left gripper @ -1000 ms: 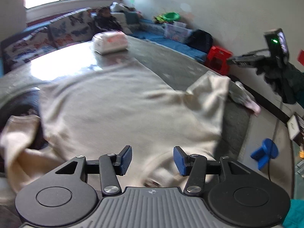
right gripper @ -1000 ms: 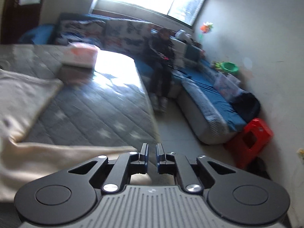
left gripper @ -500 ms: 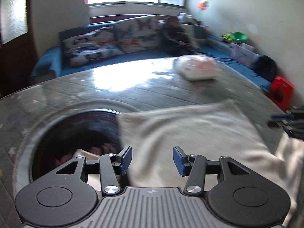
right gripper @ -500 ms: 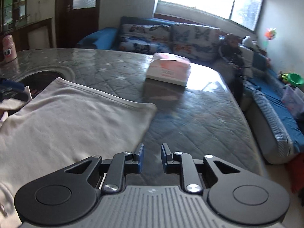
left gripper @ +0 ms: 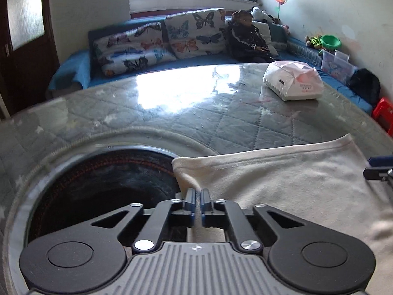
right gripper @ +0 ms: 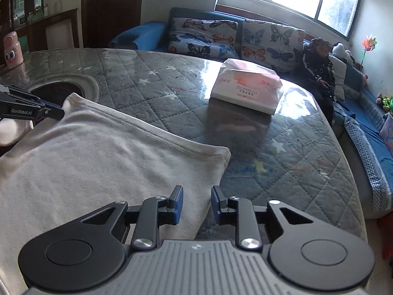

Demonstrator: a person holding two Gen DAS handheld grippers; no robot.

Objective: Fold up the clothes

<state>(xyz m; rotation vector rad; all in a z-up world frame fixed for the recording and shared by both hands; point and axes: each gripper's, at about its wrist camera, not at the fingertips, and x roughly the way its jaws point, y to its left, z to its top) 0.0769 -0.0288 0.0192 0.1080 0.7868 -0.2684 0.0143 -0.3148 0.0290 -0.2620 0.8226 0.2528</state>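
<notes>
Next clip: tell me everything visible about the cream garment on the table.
The cream garment looks like soft knit cloth. It lies spread nearly flat on the quilted table cover, its stitched hem forming the far edge between two corners. The left gripper has its jaws shut on the cloth at the left corner, beside the round dark opening in the table. The right gripper is open at the garment's right edge. The near part runs out of view.

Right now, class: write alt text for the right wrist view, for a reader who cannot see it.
The right gripper, jaws open, hovers over the near edge of a cream garment spread on a quilted table. The left gripper pinches the garment's far corner; a tissue pack lies beyond.
</notes>
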